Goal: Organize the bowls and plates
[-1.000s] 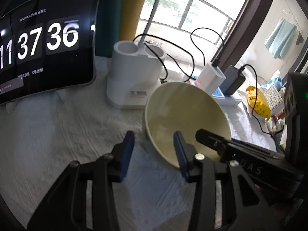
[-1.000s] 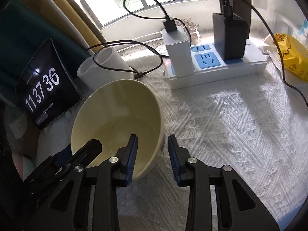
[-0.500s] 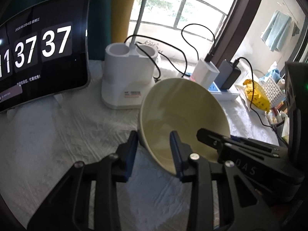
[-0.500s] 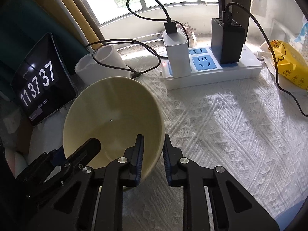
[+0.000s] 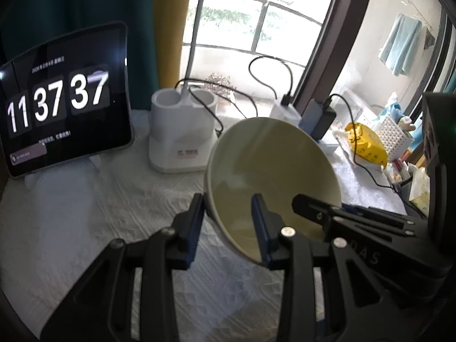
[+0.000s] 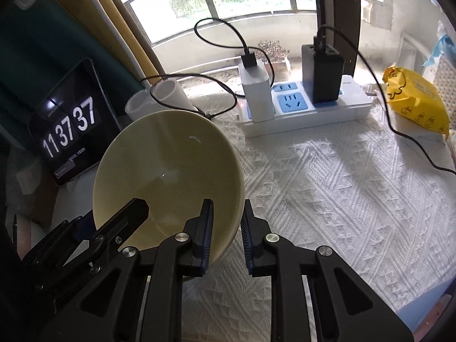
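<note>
A pale yellow bowl (image 5: 270, 171) is held tilted above the white tablecloth, also seen in the right wrist view (image 6: 168, 171). My left gripper (image 5: 228, 228) is shut on the bowl's left rim, one finger outside and one inside. My right gripper (image 6: 225, 228) is shut on the bowl's right rim in the same way. Each gripper shows in the other's view, gripping the opposite side of the bowl.
A tablet clock (image 5: 62, 105) stands at the back left. A white twin-cup holder (image 5: 182, 131) sits behind the bowl. A power strip (image 6: 307, 108) with chargers and cables lies at the back. A yellow packet (image 6: 416, 99) lies at the right. The white tablecloth (image 6: 342, 199) covers the table.
Both grippers closed on the bowl's rim and lifted it off the cloth; the bowl has risen and tilted, and the cameras sit higher than before.
</note>
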`<state>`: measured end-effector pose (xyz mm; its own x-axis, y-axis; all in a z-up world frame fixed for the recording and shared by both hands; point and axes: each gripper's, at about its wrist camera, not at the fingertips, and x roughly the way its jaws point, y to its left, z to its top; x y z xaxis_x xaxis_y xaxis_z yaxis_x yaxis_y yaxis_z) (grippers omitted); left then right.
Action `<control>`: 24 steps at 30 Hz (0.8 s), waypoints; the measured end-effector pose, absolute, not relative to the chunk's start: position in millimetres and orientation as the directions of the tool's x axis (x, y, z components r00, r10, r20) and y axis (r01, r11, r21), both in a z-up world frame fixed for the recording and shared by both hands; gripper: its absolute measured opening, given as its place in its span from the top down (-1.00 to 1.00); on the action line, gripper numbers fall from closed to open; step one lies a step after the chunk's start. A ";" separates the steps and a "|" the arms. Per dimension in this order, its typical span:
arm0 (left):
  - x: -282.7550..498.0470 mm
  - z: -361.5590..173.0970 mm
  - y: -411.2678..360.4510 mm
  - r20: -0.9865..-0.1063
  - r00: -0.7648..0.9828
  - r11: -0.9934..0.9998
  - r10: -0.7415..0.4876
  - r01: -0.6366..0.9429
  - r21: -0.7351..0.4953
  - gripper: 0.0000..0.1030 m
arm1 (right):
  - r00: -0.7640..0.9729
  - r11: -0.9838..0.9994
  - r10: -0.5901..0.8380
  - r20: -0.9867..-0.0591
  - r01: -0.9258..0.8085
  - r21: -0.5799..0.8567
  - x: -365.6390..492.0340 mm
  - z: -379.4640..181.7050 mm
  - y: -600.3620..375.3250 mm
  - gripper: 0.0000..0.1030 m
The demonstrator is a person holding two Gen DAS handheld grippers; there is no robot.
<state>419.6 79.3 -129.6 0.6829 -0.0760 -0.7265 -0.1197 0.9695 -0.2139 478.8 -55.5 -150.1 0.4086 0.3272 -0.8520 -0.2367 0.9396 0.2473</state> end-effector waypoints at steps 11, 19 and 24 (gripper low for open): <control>403.1 -98.3 66.1 -0.695 0.715 0.974 -0.076 -0.097 -0.207 0.33 | 0.451 0.936 0.341 -0.825 -0.244 0.253 453.6 -117.3 -74.8 0.61; 387.7 -83.8 51.4 -0.677 0.731 0.976 -0.087 -0.075 -0.206 0.33 | 0.476 0.937 0.342 -0.810 -0.241 0.253 436.3 -99.4 -88.5 0.61; 377.9 -74.7 43.1 -0.664 0.742 0.977 -0.091 -0.061 -0.203 0.32 | 0.494 0.938 0.341 -0.800 -0.239 0.251 425.2 -88.8 -98.1 0.61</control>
<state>377.9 43.1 -74.7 0.7421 -0.0911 -0.6640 -0.0614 0.9773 -0.2026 425.2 -98.1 -88.8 0.4941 0.3405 -0.7999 -0.2395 0.9378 0.2513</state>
